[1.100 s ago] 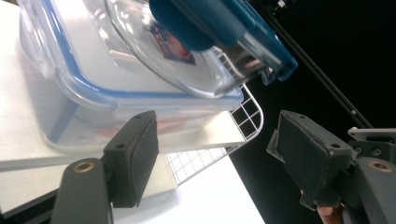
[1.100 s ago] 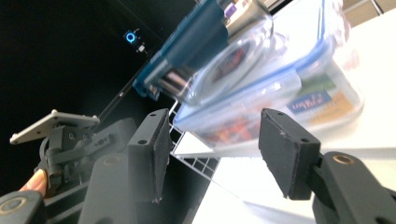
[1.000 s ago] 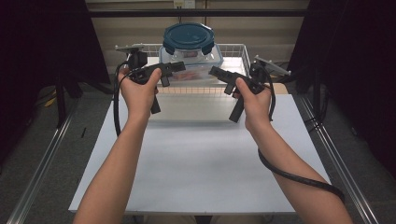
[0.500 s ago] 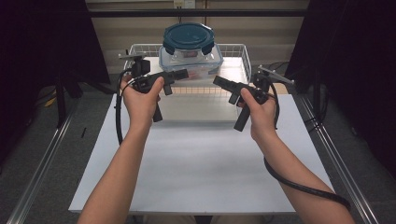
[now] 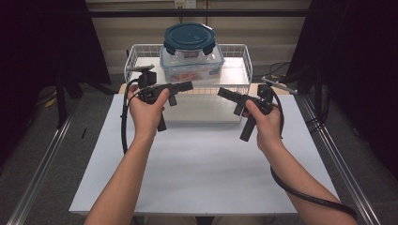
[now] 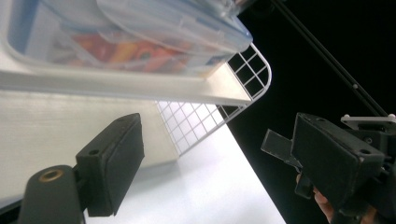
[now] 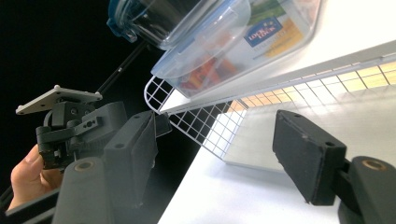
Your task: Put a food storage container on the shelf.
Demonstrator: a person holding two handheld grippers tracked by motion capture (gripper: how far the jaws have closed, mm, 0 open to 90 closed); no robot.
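A round container with a dark teal lid (image 5: 189, 36) sits on top of a clear rectangular box (image 5: 192, 65) with orange contents, inside a white wire basket (image 5: 234, 51). My left gripper (image 5: 187, 86) and right gripper (image 5: 224, 93) point at each other just in front of the basket's front wall, apart from it. Both have just been opening their jaws, with nothing between them. The left gripper view has the clear box (image 6: 116, 46) and basket corner (image 6: 243, 79) beyond my open left gripper (image 6: 215, 149). In the right gripper view my right gripper (image 7: 219, 144) is open below the clear box (image 7: 243, 42).
The basket stands on a low white platform (image 5: 202, 110) at the back of the white table (image 5: 202, 168). Metal rails (image 5: 42, 164) run along both sides of the table. Black cables trail from both grippers, and dark curtains hang left and right.
Both hands have come down and a little toward the near side, from beside the clear box to in front of the basket's lower wall. The stacked containers have stayed put.
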